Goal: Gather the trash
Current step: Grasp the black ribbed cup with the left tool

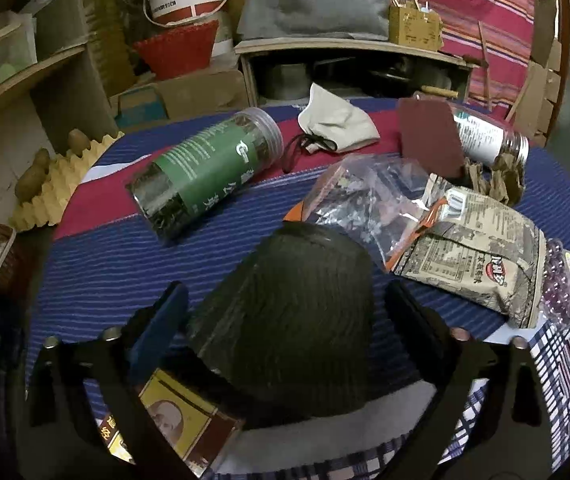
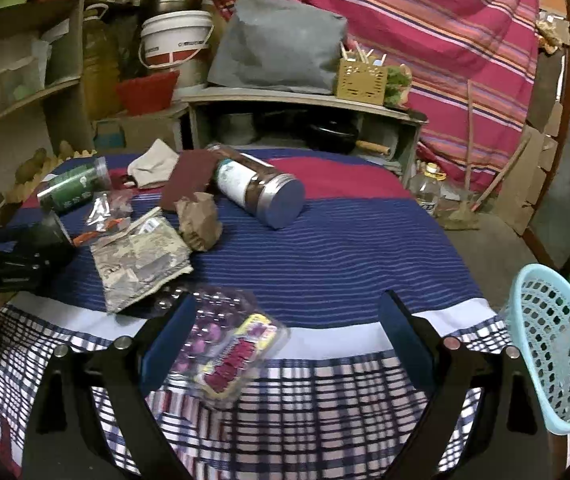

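my left gripper [image 1: 285,316], fingers spread, straddles a dark ribbed cup [image 1: 285,312] in the lower centre of the frame, its long axis running away between them, pads apparently not pressing.

Two clear jars down flat, one green-labelled [image 1: 209,170], one white-labelled [image 2: 259,194]. One printed snack bag [image 2: 141,262], one clear plastic bag [image 1: 365,196], one blister pack [image 2: 225,344], one crumpled brown paper [image 2: 199,220], one blue basket [image 2: 557,348].
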A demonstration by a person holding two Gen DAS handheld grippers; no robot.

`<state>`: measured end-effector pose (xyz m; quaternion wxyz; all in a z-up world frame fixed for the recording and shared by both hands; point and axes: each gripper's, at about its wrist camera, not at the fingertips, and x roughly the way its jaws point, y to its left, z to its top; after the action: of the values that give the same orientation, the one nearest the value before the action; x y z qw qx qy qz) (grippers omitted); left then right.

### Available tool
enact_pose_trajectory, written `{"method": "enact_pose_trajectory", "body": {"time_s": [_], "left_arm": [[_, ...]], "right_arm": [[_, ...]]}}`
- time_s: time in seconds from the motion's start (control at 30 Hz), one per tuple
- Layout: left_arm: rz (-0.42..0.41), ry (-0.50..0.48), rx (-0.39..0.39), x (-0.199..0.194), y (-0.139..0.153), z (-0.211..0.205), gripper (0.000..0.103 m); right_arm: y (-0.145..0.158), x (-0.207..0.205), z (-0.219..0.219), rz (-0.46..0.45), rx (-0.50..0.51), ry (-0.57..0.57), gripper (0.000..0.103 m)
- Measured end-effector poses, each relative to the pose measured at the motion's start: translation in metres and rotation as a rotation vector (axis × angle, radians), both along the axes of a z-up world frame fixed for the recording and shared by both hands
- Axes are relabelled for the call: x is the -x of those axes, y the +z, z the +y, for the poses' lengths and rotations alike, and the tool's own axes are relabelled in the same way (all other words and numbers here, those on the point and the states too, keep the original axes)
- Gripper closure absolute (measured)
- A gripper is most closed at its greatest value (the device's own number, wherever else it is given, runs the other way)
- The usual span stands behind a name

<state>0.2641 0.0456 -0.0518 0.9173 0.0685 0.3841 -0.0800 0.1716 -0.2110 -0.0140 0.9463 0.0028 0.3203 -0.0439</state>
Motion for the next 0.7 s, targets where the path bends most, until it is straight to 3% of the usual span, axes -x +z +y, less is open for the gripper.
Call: {"method": "enact_pose_trajectory", "body": {"time_s": [0.13, 0.27, 0.33, 0.53, 0.7], "left_arm": [[-0.002, -0.011, 0.004, 0.004, 0.003, 0.000, 0.019], [-0.028, -0.008, 0.024, 0.019, 0.024, 0.003, 0.037], [-0.062, -0.014, 0.049, 0.032, 0.041, 0.005, 0.041], [-0.101, -0.017, 0.005, 0.051, 0.052, 0.005, 0.044], [-0.084, 0.004, 0.024, 0.057, 0.047, 0.017, 0.044]], "right_arm": [[-0.002, -0.006, 0.014, 0.007, 0.008, 0.026, 0.013], [0.001, -0.009, 0.028, 0.002, 0.027, 0.059, 0.013], [0.002, -0.012, 0.034, 0.004, 0.031, 0.073, 0.013], [-0.004, -0.030, 0.058, 0.029, 0.050, 0.126, 0.013], [-0.013, -0.055, 0.066, 0.070, 0.023, 0.146, 0.013]]}}
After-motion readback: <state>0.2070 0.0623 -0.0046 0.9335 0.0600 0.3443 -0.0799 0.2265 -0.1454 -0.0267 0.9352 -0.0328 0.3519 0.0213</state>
